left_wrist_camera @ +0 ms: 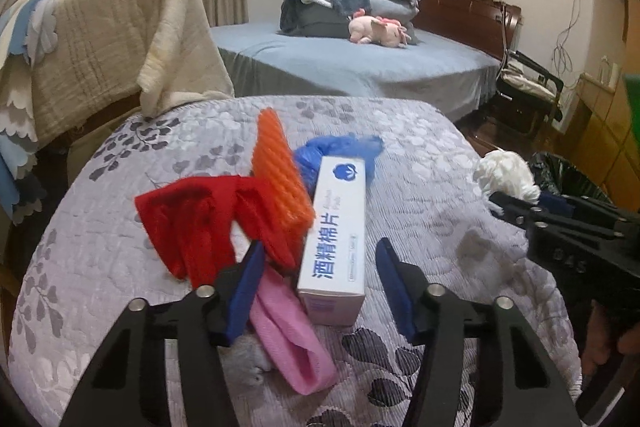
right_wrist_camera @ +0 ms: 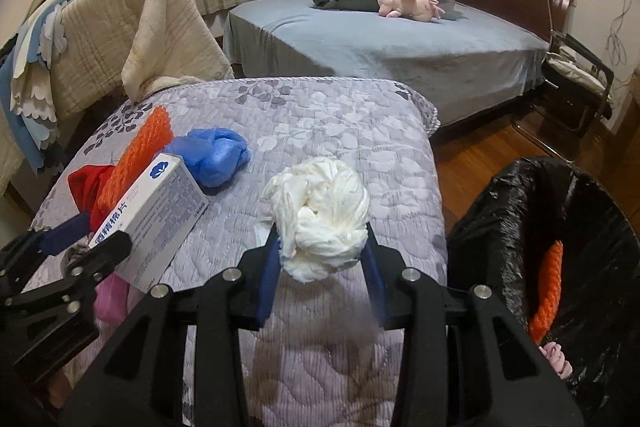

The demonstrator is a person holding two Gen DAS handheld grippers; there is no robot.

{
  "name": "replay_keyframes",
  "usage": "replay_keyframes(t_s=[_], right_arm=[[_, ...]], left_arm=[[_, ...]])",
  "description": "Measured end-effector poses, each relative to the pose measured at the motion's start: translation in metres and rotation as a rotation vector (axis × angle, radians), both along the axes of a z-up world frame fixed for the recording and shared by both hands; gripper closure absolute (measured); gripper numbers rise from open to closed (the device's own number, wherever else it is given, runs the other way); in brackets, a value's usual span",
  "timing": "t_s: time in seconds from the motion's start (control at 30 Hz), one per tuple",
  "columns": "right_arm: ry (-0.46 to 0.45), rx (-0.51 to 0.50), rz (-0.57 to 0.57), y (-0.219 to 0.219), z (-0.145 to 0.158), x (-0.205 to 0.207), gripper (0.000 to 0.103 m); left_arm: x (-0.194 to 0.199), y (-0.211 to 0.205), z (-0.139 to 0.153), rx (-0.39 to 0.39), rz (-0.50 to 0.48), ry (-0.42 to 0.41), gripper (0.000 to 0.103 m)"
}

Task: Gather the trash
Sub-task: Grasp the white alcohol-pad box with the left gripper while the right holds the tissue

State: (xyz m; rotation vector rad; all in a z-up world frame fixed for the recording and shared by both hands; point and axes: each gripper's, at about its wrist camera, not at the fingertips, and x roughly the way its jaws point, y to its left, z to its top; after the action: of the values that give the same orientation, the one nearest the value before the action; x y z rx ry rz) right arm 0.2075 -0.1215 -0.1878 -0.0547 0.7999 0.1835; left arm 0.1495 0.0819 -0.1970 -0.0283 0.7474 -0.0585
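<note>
My right gripper (right_wrist_camera: 322, 259) is shut on a crumpled white tissue wad (right_wrist_camera: 320, 219), held above the quilted table (right_wrist_camera: 340, 131), left of the black-lined trash bin (right_wrist_camera: 520, 211). The wad also shows in the left wrist view (left_wrist_camera: 506, 175). My left gripper (left_wrist_camera: 320, 279) is open, its jaws on either side of the near end of a white box (left_wrist_camera: 340, 227). Around the box lie a red cloth (left_wrist_camera: 192, 219), an orange bubble-wrap piece (left_wrist_camera: 280, 171), a blue plastic bag (left_wrist_camera: 340, 155) and a pink cloth (left_wrist_camera: 292, 339).
An orange piece (right_wrist_camera: 546, 291) lies inside the bin. A chair draped with a beige blanket (right_wrist_camera: 132, 35) stands at the table's far left. A bed (right_wrist_camera: 380, 43) with folded bedding and a pink plush toy (right_wrist_camera: 408, 3) lies behind. Wooden floor (right_wrist_camera: 480, 155) shows at right.
</note>
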Motion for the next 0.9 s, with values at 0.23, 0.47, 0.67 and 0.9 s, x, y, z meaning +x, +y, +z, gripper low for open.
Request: replay_keyframes(t_s=[0.23, 0.47, 0.67, 0.9], right_arm=[[-0.005, 0.008, -0.012, -0.007, 0.003, -0.002, 0.066], [-0.015, 0.005, -0.018, -0.012, 0.008, -0.006, 0.066], [-0.023, -0.001, -0.016, -0.017, 0.014, -0.014, 0.066], [-0.009, -0.014, -0.025, -0.024, 0.013, -0.023, 0.066]], left_arm=[[0.006, -0.011, -0.009, 0.039, -0.007, 0.022, 0.055], [0.008, -0.015, -0.009, 0.041, 0.004, 0.035, 0.067], [-0.008, -0.021, 0.0, 0.032, 0.009, 0.042, 0.068], [-0.02, -0.036, -0.01, 0.044, -0.014, 0.082, 0.064]])
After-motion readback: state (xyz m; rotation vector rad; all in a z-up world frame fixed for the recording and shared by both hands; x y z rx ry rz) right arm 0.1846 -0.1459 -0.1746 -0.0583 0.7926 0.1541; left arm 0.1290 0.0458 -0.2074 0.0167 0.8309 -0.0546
